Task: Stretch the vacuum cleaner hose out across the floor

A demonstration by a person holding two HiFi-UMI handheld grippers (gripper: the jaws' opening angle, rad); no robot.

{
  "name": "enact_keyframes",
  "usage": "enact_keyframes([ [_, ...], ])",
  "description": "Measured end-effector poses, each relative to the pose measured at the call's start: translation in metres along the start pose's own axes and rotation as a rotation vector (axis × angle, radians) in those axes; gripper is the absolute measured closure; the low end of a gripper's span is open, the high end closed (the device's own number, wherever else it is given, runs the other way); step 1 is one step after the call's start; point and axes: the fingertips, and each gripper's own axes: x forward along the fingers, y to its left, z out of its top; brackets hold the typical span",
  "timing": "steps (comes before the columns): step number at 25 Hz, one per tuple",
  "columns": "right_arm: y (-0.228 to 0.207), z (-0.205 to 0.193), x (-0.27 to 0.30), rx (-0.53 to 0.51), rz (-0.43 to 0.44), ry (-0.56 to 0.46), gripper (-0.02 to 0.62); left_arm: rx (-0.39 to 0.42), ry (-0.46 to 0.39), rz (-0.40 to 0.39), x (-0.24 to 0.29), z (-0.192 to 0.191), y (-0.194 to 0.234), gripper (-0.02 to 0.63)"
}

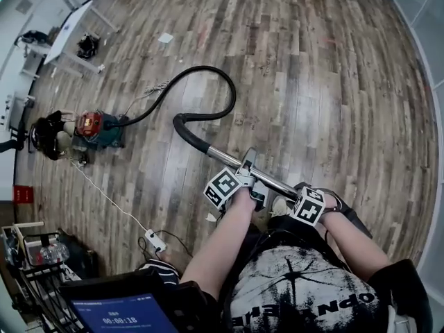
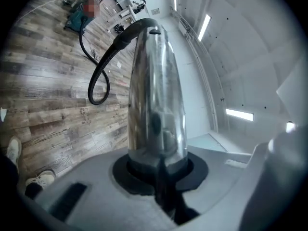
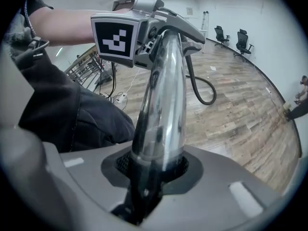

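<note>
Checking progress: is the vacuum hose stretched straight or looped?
Looped: the black hose bends back on itself between vacuum cleaner and metal tube.

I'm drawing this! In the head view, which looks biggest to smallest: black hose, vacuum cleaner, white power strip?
black hose, longest by far
vacuum cleaner
white power strip, clearly smallest

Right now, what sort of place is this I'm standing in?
Probably a large open office or lab hall: a wide wood-plank floor, black office chairs along the far wall, a white desk at the edge, and strip lights overhead.
</note>
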Motion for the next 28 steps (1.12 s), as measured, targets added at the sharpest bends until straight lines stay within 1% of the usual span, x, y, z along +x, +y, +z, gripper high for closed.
enact_keyframes([
  [3, -0.001, -0.002, -0.007, -0.026, 0.011, -0.003, 0.483, 0.004, -0.030, 0.007, -0.004, -0.001, -0.007, 0.554],
  [7, 0.005, -0.009, -0.011, -0.046, 0.014, -0.004, 0.483, 0.003, -0.048, 0.001, -0.013, -0.007, -0.012, 0.554],
  [11, 0.020, -0.011, -0.015, -0.056, 0.019, -0.005, 0.482, 0.008, -0.053, -0.004, -0.029, -0.012, -0.017, 0.554],
  [16, 0.049, -0.012, -0.012, -0.066, -0.004, -0.015, 0.482, 0.018, -0.061, -0.019, -0.060, -0.019, -0.016, 0.554],
  [19, 0.074, -0.023, -0.012, -0.051, -0.028, -0.015, 0.483, 0.020, -0.044, -0.040, -0.081, -0.036, -0.015, 0.554],
  [23, 0.119, -0.041, -0.007, -0.030, -0.070, -0.009, 0.483, 0.020, -0.018, -0.072, -0.120, -0.064, -0.007, 0.554],
  [25, 0.146, -0.054, -0.006, -0.020, -0.083, -0.001, 0.483, 0.011, -0.005, -0.089, -0.143, -0.083, -0.003, 0.554],
  [28, 0.192, -0.084, -0.006, -0.003, -0.093, 0.025, 0.483, -0.016, 0.017, -0.097, -0.178, -0.121, 0.008, 0.554],
])
